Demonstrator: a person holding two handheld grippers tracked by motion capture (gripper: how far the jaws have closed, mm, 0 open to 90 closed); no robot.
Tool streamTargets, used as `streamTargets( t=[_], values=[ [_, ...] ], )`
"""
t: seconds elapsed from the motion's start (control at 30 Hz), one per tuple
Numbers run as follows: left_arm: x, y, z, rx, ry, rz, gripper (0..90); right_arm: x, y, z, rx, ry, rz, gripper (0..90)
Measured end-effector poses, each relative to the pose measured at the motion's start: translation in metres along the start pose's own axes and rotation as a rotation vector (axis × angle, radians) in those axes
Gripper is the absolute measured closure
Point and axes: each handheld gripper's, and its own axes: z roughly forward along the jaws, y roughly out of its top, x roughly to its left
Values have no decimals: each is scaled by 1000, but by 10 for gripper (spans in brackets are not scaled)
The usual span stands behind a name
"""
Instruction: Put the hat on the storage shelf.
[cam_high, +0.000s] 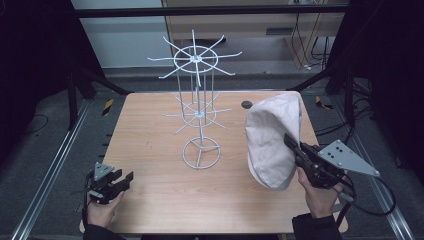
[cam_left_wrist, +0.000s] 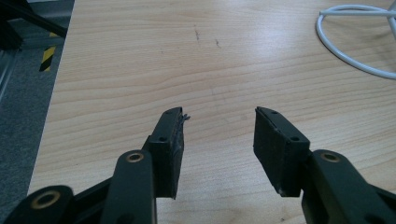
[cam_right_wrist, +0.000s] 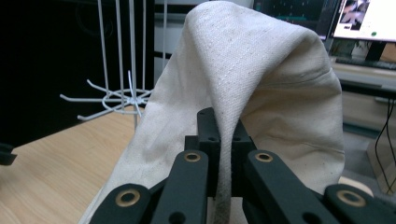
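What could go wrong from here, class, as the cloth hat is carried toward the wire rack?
1. The right gripper pinches only a thin fold of the cream cloth hat, so it could slip free.
2. The hanging fabric might snag the white wire rack and tip it.
3. The left gripper rests open, steadying nothing.

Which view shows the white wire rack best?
The high view: the white wire rack stands whole, both spoked tiers and ring base. The left gripper view catches its base ring; the right gripper view, one tier beside the cream cloth.
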Motion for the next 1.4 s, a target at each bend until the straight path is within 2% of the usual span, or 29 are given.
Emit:
streamTargets(
  t=[0.27,0.47,0.9,1.23,1.4],
  values=[
    [0,0,1,3,1,0,527,3,18,-6,-69,3,-14,890],
    [0,0,1,3,-1,1,527,4,30,-8,-100,3,-35,890],
    [0,0,1,5,0,2,527,8,47,-4,-179,26,-48,890],
    [0,0,1,4,-2,1,527,15,77,3,-251,31,-74,890],
    [1,0,1,5,-2,1,527,18,89,8,-288,34,-72,890]
  ],
)
